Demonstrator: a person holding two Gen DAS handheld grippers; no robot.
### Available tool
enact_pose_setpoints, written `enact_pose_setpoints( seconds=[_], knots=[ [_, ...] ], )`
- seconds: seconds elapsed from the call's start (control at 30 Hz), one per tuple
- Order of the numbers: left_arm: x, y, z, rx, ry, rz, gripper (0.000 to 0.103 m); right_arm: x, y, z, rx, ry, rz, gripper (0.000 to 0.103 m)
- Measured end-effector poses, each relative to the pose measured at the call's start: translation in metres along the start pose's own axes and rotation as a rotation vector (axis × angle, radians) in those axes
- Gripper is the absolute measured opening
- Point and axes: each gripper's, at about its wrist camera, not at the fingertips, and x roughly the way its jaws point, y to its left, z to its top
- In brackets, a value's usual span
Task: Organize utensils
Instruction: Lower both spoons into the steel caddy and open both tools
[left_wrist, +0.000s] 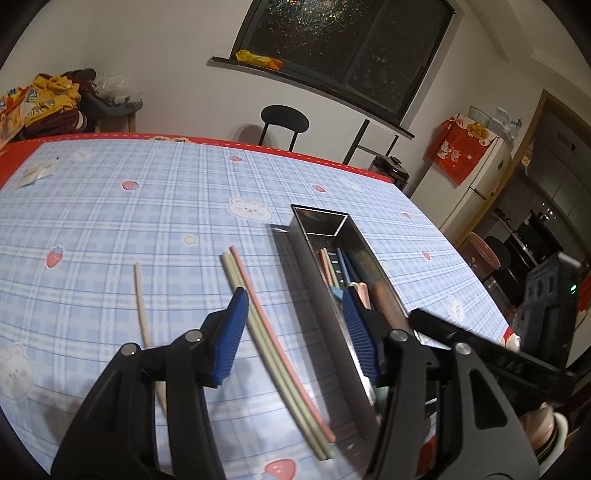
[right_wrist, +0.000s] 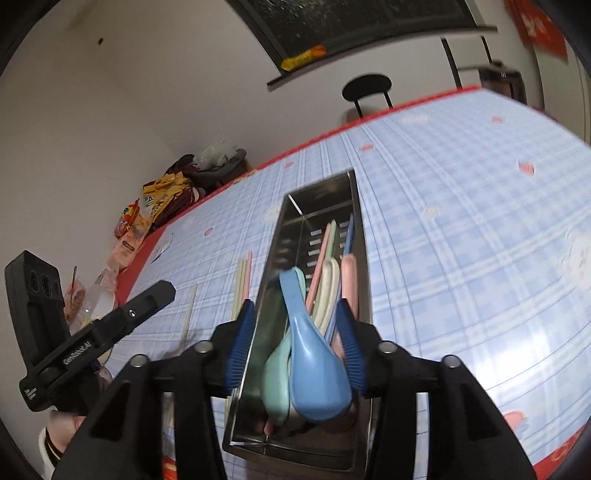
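Mirror-polished steel utensil tray (right_wrist: 364, 236); glossy plastic blue spoon (right_wrist: 314, 369) inside; matt pastel chopsticks (left_wrist: 273, 347) at nine o'clock; smooth printed tablecloth (left_wrist: 147, 221); ribbed rubbery gripper pads (left_wrist: 231, 339).

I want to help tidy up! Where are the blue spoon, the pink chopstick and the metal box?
blue spoon (right_wrist: 317, 373), right wrist view, on its bowl.
pink chopstick (left_wrist: 275, 341), left wrist view, mid-length, on the table.
metal box (left_wrist: 325, 295), left wrist view, on its near side wall.

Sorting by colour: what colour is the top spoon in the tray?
Blue spoon, clearest in the right wrist view.
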Motion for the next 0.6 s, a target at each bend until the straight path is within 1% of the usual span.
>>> enact_pose_setpoints(
  seconds=[0.07,0.1,0.13,0.17,0.2,0.27,0.33,0.47,0.6],
  knots=[
    [-0.004,0.005,0.001,0.005,-0.002,0.010,0.058,-0.005,0.010,0.002,-0.055,-0.016,-0.035,0.066],
    [-0.008,0.009,0.001,0.008,-0.006,0.021,0.062,-0.006,0.014,0.003,-0.080,-0.021,-0.052,0.071],
    [-0.010,0.012,0.000,0.010,-0.009,0.029,0.066,-0.008,0.021,0.003,-0.124,-0.031,-0.080,0.080],
    [-0.014,0.016,0.000,0.011,-0.012,0.039,0.070,-0.009,0.027,0.003,-0.161,-0.037,-0.100,0.086],
    [-0.016,0.020,0.000,0.011,-0.015,0.048,0.071,-0.009,0.032,0.003,-0.190,-0.039,-0.114,0.089],
    [-0.023,0.031,-0.001,0.010,-0.017,0.067,0.077,-0.007,0.045,0.001,-0.257,-0.036,-0.134,0.095],
    [-0.029,0.041,-0.002,0.013,-0.017,0.087,0.079,-0.003,0.055,0.000,-0.301,-0.027,-0.147,0.097],
    [-0.039,0.059,-0.008,0.020,-0.005,0.128,0.086,0.009,0.079,-0.007,-0.412,-0.006,-0.180,0.097],
    [-0.043,0.074,-0.015,0.033,0.031,0.168,0.093,0.023,0.094,-0.015,-0.480,0.042,-0.179,0.097]
  ],
)
